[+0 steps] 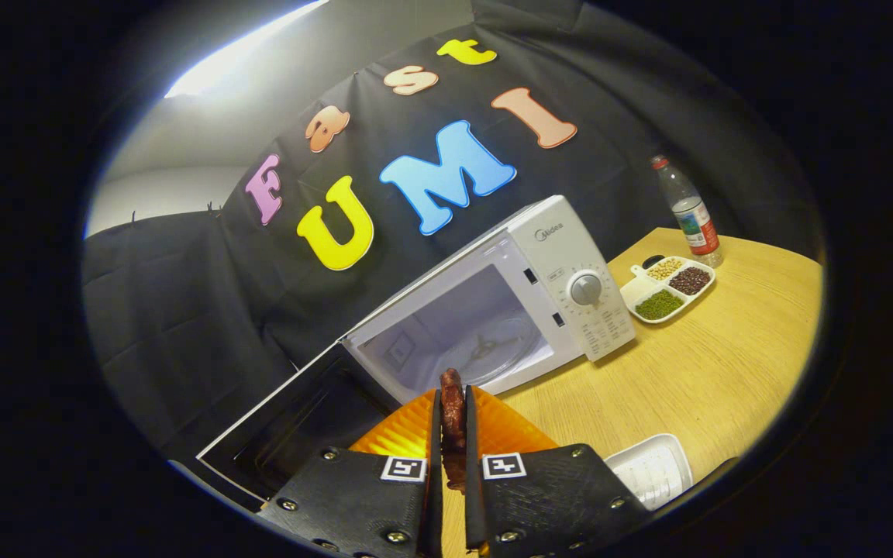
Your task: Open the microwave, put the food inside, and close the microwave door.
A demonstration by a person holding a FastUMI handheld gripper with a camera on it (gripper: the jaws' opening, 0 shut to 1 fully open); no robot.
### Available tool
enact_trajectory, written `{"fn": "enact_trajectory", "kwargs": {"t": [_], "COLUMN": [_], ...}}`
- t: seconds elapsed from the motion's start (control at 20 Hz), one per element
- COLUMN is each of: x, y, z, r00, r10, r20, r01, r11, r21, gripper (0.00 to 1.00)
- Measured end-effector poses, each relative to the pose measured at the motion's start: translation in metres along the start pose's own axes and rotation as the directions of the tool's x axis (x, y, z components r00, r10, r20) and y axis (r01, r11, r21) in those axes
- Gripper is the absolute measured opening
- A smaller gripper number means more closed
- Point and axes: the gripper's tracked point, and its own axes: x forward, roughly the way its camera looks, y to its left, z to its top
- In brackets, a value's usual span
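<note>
Tongs clamped on brown food piece, open microwave at 12 o'clock; next: carry food into cavity.

A plastic water bottle stands at the right of the wooden table, a divided dish of beans just below it, and a white tray lies lower right.

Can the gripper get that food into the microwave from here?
Probably yes. The door hangs open, the chamber lies just ahead, and the gripper holds the food between its fingers.
</note>
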Motion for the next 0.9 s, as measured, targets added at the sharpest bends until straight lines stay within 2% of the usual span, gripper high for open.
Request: {"fn": "enact_trajectory", "kwargs": {"t": [0.2,0.45,0.75,0.9], "x": [0.054,0.122,0.182,0.207], "y": [0.011,0.002,0.006,0.014], "z": [-0.003,-0.01,-0.006,0.005], "r00": [1.0,0.996,0.994,0.995], "r10": [-0.023,-0.094,-0.107,-0.088], "r20": [0.002,-0.001,0.014,0.048], "r01": [0.023,0.093,0.108,0.092], "r11": [0.998,0.988,0.989,0.992], "r21": [-0.058,-0.127,-0.101,-0.084], "gripper": [0.12,0.12,0.12,0.12]}}
